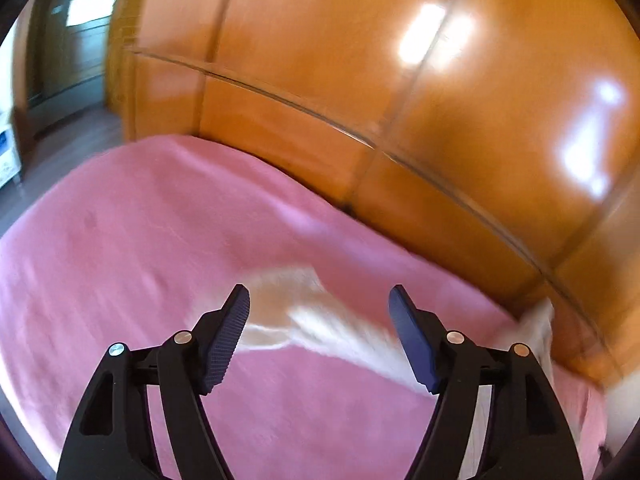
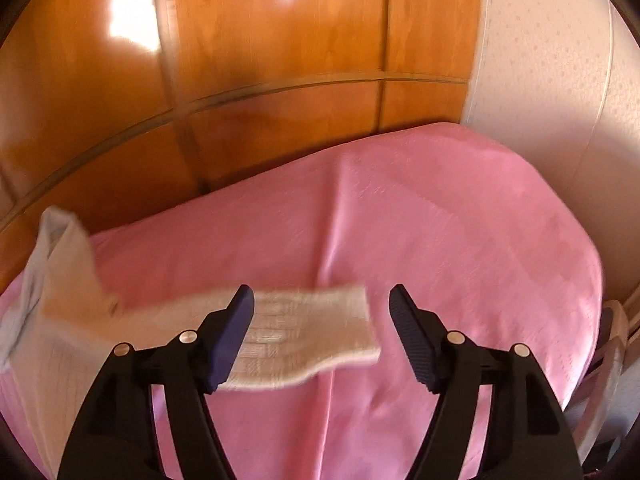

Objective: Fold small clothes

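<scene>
On the pink bed cover [image 2: 440, 220], a cream sock [image 2: 296, 336] is laid flat below both hand-held grippers. The left hand-held gripper [image 1: 319, 300] and right hand-held gripper [image 2: 321, 300] are both spread wide, nothing clamped. Wooden wardrobe [image 2: 260, 40] is seen behind.
</scene>
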Demonstrator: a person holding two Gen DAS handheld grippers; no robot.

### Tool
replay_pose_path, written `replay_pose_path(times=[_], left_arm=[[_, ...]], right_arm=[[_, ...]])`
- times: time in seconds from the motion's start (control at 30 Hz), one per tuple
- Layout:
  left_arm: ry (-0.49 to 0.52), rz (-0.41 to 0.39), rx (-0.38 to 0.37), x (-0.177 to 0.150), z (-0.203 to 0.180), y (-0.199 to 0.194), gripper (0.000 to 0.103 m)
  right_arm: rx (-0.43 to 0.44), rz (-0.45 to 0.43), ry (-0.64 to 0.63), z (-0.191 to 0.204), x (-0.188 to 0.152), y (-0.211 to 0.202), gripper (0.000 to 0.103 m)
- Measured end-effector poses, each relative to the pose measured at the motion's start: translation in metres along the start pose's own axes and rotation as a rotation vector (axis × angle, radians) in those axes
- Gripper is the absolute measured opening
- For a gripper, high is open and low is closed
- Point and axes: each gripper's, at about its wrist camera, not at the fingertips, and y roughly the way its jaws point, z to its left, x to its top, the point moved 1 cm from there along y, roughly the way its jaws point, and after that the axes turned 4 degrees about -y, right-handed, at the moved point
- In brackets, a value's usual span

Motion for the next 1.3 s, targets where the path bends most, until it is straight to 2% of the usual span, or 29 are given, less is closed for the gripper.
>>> replay_pose_path(times=[0.07, 0.1, 0.13, 0.23, 0.33, 0.4, 0.47, 0.5, 0.57, 0.6, 0.63, 0.67, 0.73, 0.83, 1.0, 1.07, 1.2, 1.3], left_arm=[[0.02, 0.086, -0.119, -0.038, -0.012, -0.001, 0.068], [0.034, 0.152, -0.19, -0.061, -0.018, -0.001, 0.06], [0.044, 0.208, -0.239, -0.08, -0.026, 0.0, 0.055], [0.076, 0.369, -0.382, -0.148, -0.059, -0.001, 0.054], [0.099, 0.496, -0.472, -0.206, -0.085, 0.002, 0.054], [0.089, 0.553, -0.494, -0.234, -0.098, 0.004, 0.054], [0.029, 0.625, -0.52, -0.26, -0.11, 0.006, 0.054], [0.009, 0.622, -0.522, -0.263, -0.111, 0.011, 0.054], [0.009, 0.592, -0.526, -0.269, -0.124, 0.01, 0.054], [-0.005, 0.605, -0.551, -0.272, -0.13, 0.01, 0.045], [-0.015, 0.618, -0.56, -0.273, -0.137, 0.014, 0.019], [-0.009, 0.628, -0.559, -0.275, -0.14, 0.021, 0.011], [0.004, 0.6, -0.551, -0.267, -0.14, 0.019, 0.009], [0.009, 0.545, -0.582, -0.243, -0.132, 0.004, 0.008], [0.063, 0.418, -0.608, -0.181, -0.094, -0.057, 0.007], [0.076, 0.398, -0.597, -0.165, -0.076, -0.077, 0.007], [0.099, 0.416, -0.514, -0.159, -0.037, -0.099, 0.007], [0.106, 0.462, -0.415, -0.178, -0.008, -0.098, 0.007]], right_arm=[[0.087, 0.01, 0.003, 0.017, -0.011, -0.002, 0.071], [0.153, 0.023, 0.0, 0.022, -0.024, -0.008, 0.071], [0.261, 0.057, -0.004, 0.031, -0.042, -0.016, 0.071], [0.512, 0.174, -0.001, 0.058, -0.09, -0.028, 0.071], [0.69, 0.297, 0.002, 0.089, -0.132, -0.027, 0.067], [0.745, 0.347, 0.015, 0.104, -0.152, -0.024, 0.061], [0.799, 0.388, 0.051, 0.114, -0.166, -0.019, 0.049], [0.811, 0.389, 0.056, 0.116, -0.165, -0.015, 0.045], [0.827, 0.375, 0.06, 0.124, -0.166, -0.017, 0.021], [0.827, 0.365, 0.058, 0.128, -0.165, -0.021, 0.016], [0.822, 0.355, 0.049, 0.133, -0.167, -0.027, 0.01], [0.81, 0.336, 0.031, 0.135, -0.165, -0.031, 0.007], [0.786, 0.289, -0.012, 0.14, -0.152, -0.038, 0.006], [0.771, 0.216, -0.061, 0.132, -0.138, -0.062, 0.006], [0.773, 0.102, -0.096, 0.109, -0.118, -0.113, 0.005], [0.77, 0.084, -0.119, 0.103, -0.119, -0.129, 0.005], [0.729, 0.141, -0.167, 0.088, -0.151, -0.137, 0.005], [0.698, 0.27, -0.128, 0.075, -0.192, -0.118, 0.005]])
